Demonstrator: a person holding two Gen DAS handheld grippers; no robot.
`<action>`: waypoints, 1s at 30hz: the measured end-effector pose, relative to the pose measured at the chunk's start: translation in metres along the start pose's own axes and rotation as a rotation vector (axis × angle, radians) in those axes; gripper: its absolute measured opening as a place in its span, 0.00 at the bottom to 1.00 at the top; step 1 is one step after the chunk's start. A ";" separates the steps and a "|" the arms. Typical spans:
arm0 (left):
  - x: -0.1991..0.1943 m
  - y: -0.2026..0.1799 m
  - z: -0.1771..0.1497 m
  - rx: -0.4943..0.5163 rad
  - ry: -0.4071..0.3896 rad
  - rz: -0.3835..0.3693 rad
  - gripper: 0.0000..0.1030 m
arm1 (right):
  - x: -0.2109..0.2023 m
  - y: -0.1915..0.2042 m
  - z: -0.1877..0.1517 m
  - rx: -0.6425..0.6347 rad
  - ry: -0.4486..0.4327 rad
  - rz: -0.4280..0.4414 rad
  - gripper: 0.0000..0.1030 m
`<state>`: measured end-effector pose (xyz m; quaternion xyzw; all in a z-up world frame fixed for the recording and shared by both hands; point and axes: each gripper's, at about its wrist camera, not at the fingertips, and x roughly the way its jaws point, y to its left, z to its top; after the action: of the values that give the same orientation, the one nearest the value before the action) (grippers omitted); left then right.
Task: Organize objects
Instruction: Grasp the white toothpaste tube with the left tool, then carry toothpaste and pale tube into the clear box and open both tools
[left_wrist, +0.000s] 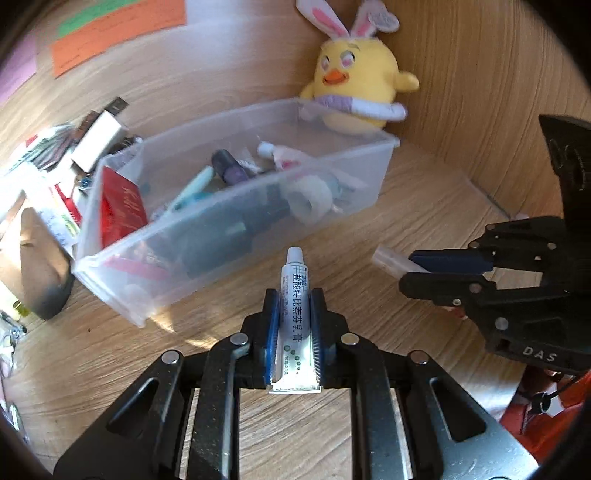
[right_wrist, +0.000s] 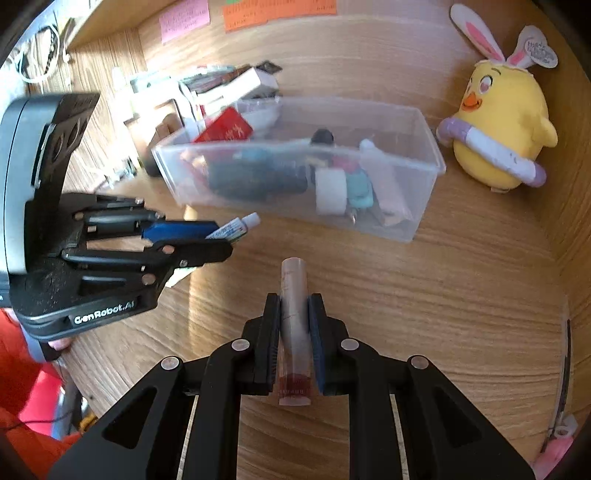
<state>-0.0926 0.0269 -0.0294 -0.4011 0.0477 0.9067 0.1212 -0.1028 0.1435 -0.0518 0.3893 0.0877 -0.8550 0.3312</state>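
Observation:
My left gripper (left_wrist: 294, 295) is shut on a small white ointment tube (left_wrist: 294, 314) with its cap pointing forward, held above the wooden desk short of a clear plastic bin (left_wrist: 236, 221). My right gripper (right_wrist: 293, 299) is shut on a clear cylindrical tube with a dark red end (right_wrist: 294, 332). The bin (right_wrist: 417, 218) holds several small items: a red packet, pens, a white tape roll, dark cases. In the right wrist view the left gripper (right_wrist: 218, 240) with the ointment tube (right_wrist: 234, 229) is at left, near the bin's front. In the left wrist view the right gripper (left_wrist: 406, 269) is at right.
A yellow plush chick with rabbit ears (left_wrist: 354, 81) sits behind the bin against the wooden wall (left_wrist: 480, 92); it also shows in the right wrist view (right_wrist: 502, 125). Boxes and clutter (left_wrist: 55, 177) lie left of the bin. Coloured notes (right_wrist: 280, 11) hang on the back wall.

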 end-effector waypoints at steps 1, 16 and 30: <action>-0.003 0.001 0.001 -0.007 -0.011 -0.001 0.15 | -0.003 0.000 0.003 0.003 -0.011 0.005 0.13; -0.042 0.025 0.033 -0.133 -0.175 0.047 0.15 | -0.039 -0.011 0.065 0.042 -0.213 -0.001 0.13; -0.034 0.058 0.071 -0.230 -0.196 0.088 0.15 | -0.024 -0.016 0.134 -0.004 -0.252 -0.039 0.13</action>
<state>-0.1364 -0.0224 0.0425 -0.3195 -0.0510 0.9454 0.0390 -0.1831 0.1131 0.0550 0.2765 0.0548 -0.9032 0.3238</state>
